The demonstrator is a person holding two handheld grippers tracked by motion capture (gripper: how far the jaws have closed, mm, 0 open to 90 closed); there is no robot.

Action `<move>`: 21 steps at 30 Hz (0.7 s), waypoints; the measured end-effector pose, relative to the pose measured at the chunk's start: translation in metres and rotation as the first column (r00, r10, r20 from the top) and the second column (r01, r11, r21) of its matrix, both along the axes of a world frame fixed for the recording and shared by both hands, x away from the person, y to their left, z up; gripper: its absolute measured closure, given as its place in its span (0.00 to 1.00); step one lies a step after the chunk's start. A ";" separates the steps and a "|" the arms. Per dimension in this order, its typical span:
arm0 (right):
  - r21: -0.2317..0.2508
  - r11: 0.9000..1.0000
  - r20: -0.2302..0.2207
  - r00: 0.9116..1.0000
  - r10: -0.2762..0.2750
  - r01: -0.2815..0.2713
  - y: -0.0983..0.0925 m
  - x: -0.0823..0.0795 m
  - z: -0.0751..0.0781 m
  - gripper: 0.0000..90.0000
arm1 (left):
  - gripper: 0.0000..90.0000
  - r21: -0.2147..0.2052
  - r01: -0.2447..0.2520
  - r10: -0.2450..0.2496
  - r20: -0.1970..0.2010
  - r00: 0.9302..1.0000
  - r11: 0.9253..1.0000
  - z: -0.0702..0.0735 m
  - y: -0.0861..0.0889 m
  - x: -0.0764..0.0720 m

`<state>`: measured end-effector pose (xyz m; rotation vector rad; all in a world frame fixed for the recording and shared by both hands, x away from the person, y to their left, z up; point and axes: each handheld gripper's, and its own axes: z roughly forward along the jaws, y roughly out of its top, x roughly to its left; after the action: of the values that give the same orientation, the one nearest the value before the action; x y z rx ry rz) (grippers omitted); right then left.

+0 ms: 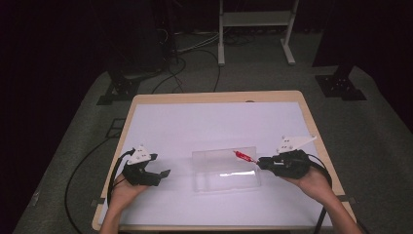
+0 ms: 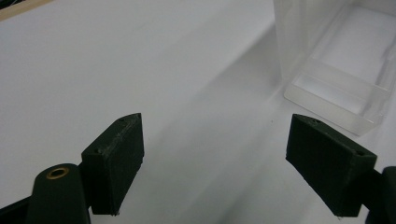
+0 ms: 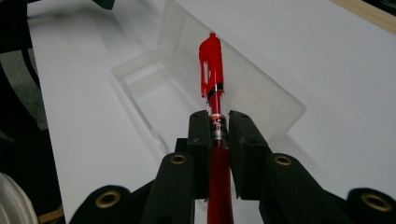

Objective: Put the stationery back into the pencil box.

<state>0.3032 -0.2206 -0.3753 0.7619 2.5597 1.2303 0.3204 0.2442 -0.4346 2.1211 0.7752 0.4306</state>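
Where the white table (image 1: 160,122) carries the work, a clear plastic case (image 1: 225,171) lies open near its middle, its lid standing up along the far side. Left of the case, well apart from it, the left gripper (image 1: 164,173) sits low over the bare surface with its jaws spread wide and nothing between them. At the case's right end, the right gripper (image 1: 259,163) is clamped on a red pen (image 3: 212,88), pads pressed to the barrel. The pen's long axis runs in line with the jaws; its clip end points away from the hand, out over the open case toward the lid.
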 end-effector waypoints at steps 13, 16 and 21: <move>-0.017 0.998 -0.023 0.997 0.067 -0.067 0.021 0.010 -0.013 0.87 | 0.21 -0.006 0.000 0.000 0.001 1.000 1.000 0.000 0.000 0.000; -0.015 0.997 -0.032 0.997 0.077 -0.077 0.023 0.012 -0.017 0.87 | 0.20 -0.004 0.000 0.000 0.000 1.000 1.000 0.000 -0.001 0.000; -0.022 0.995 -0.051 0.994 0.100 -0.102 0.029 0.015 -0.023 0.87 | 0.20 -0.005 0.003 -0.003 -0.005 1.000 1.000 0.000 -0.001 0.000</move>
<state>0.3186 -0.1917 -0.3985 0.6739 2.6784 1.2218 0.3204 0.2434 -0.4350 2.1191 0.7750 0.4214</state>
